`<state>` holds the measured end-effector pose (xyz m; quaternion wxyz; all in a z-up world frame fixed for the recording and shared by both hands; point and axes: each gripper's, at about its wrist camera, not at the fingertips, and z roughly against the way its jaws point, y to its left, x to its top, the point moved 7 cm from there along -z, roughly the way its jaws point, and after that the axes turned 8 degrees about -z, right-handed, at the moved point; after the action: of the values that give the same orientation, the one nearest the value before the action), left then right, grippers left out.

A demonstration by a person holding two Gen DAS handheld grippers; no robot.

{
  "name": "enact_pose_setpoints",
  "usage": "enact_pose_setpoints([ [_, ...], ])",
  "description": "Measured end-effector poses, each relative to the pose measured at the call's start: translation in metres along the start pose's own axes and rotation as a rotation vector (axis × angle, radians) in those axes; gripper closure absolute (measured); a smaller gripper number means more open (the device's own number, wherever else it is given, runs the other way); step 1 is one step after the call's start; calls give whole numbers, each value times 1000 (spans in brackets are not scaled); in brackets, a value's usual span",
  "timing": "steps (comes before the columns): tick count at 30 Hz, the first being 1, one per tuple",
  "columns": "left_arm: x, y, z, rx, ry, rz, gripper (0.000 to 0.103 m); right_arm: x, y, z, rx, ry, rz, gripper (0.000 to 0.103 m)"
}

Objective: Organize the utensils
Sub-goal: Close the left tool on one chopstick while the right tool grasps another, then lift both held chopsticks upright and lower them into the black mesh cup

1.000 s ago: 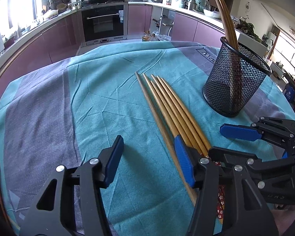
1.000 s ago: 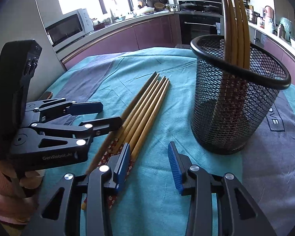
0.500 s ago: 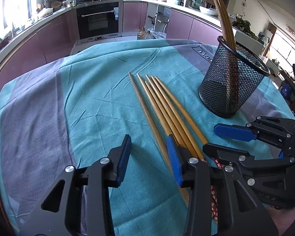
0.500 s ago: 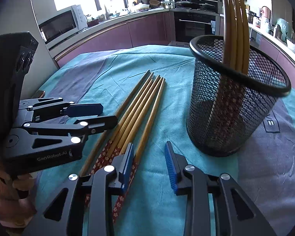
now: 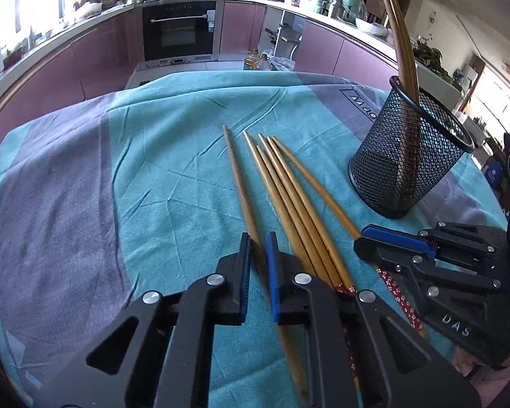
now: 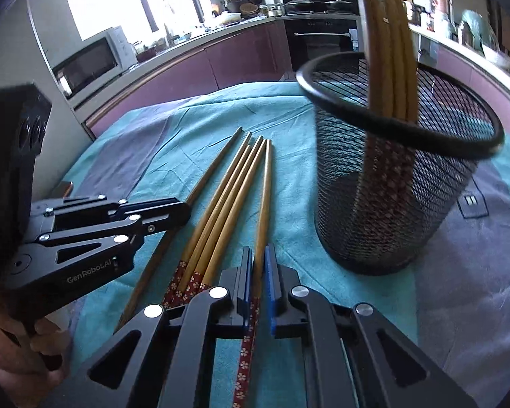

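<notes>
On a round table draped in a teal and grey cloth (image 5: 159, 156), six wooden chopsticks lie fanned with their thin tips pointing toward 12 o'clock and their red flower-patterned handles toward 6. In the left wrist view the left gripper (image 5: 258, 255) sits at 6 o'clock; its jaws have just been closing, and the blue pads now pinch the leftmost chopstick (image 5: 238, 183), which lies a little apart from the others and runs from about 12 o'clock down between the fingers. The remaining bundle of chopsticks (image 5: 289, 197) lies just to its right, toward 1 o'clock from the pads. At 3 o'clock in that view the right gripper (image 5: 374, 238) reaches in, its jaws closed on the outermost stick of the fan. The right wrist view shows this more plainly: the right gripper's jaws have also just been closing, and its pads clamp the rightmost chopstick (image 6: 263, 210) where the bare wood meets the patterned handle, the stick running up toward 12 o'clock. The four middle sticks lie side by side at about 11 o'clock from those pads, touching one another. A black mesh holder (image 6: 384, 204) stands upright on the cloth at 2 o'clock in the right view, near the fan but apart from it, with several chopsticks (image 6: 391, 54) already standing in it, leaning against its rim. At 9 o'clock the left gripper appears, held by a person's hand (image 6: 20, 350) at the lower left.
</notes>
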<state>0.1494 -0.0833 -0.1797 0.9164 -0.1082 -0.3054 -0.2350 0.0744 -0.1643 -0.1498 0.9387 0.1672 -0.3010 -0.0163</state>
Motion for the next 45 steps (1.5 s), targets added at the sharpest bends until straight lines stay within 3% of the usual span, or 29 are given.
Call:
enact_pose_setpoints([
  [7,-6,-5,19,-18,-30,-17,95,1,-2,19,47,-43,-3,97],
  [13,-19,-9,18,-34,0,-27,95,-7,7,20,81,-8,49,97],
  [21,-18,-8,11,-45,31,-63,94,-7,7,8,40,38,95,95],
  [26,-5,-3,0,-77,47,-56,88,2,12,-3,21,54,118,92],
  [34,9,-5,-13,-79,62,-69,86,13,18,-15,2,40,130,92],
  [36,10,-7,-14,-70,64,-74,92,13,17,-14,11,39,125,97],
  [45,14,-10,10,-88,2,-47,95,21,19,26,51,-47,141,97],
])
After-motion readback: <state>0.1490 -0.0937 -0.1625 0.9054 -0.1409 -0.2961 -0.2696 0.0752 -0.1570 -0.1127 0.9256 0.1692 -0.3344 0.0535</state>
